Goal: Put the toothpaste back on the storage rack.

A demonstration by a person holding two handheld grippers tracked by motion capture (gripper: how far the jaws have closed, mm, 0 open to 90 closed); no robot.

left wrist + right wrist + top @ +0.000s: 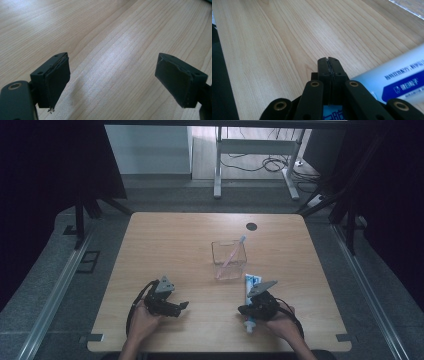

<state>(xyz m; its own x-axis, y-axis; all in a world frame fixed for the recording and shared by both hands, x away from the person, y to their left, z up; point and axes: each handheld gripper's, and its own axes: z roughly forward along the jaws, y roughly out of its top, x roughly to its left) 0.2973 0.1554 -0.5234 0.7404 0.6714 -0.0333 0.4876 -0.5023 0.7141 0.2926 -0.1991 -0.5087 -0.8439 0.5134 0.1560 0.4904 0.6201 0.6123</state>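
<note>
Left gripper (181,306): jaws wide apart, empty, near the desk's (165,240) front-left corner. Right gripper (328,65): jaws pressed together, nothing between the pads, lying over the toothpaste tube (397,77), toward the desk's front edge, right of centre.

White-and-blue toothpaste tube (251,287), pink toothbrush (233,251), light wood-grain table (165,245).

The right gripper (254,306) covers the middle of the toothpaste tube (251,282) at the high view's lower right. In the right gripper view, the tube runs off the right edge, its print blurred.
</note>
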